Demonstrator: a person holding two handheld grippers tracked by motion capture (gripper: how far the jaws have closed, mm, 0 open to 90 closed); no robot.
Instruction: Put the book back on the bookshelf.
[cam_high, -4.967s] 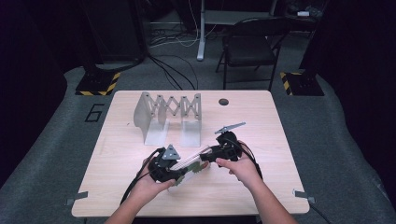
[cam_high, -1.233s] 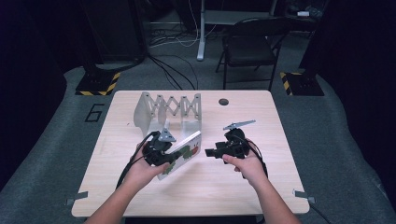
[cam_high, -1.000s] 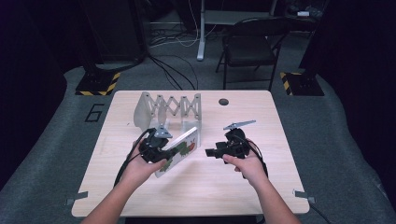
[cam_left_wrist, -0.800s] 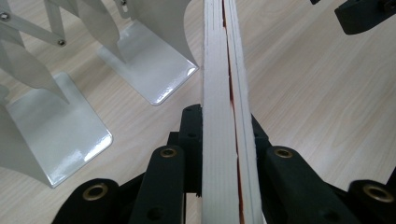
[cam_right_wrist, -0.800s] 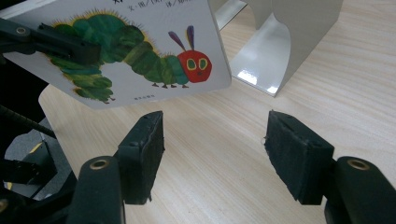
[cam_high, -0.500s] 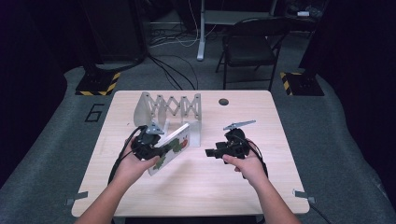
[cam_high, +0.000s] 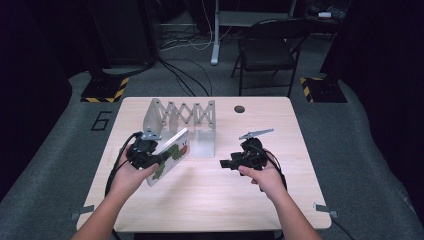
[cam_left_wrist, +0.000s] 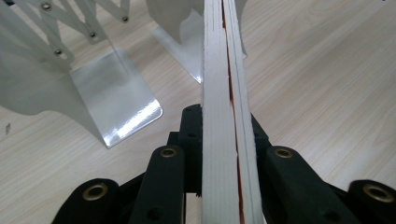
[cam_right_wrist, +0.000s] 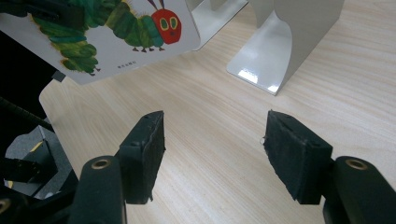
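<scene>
left claw (cam_high: 159, 159): clamped on the thin white picture book with a green caterpillar on its cover (cam_high: 170, 156), held off the light wooden counter (cam_high: 210, 200), left of centre; book's page edges run straight up between the jaws in the left gripper view (cam_left_wrist: 223, 116).
right claw (cam_high: 227, 163): jaws apart, nothing between the pads (cam_right_wrist: 144, 149), bare counter under them; right of centre, well apart from the book.
white metal accordion book rack (cam_high: 182, 117): upright toward the far edge, left half; book's far corner near its base plate.
small dark round disc (cam_high: 239, 108): on the counter near the far edge, right of the rack.
</scene>
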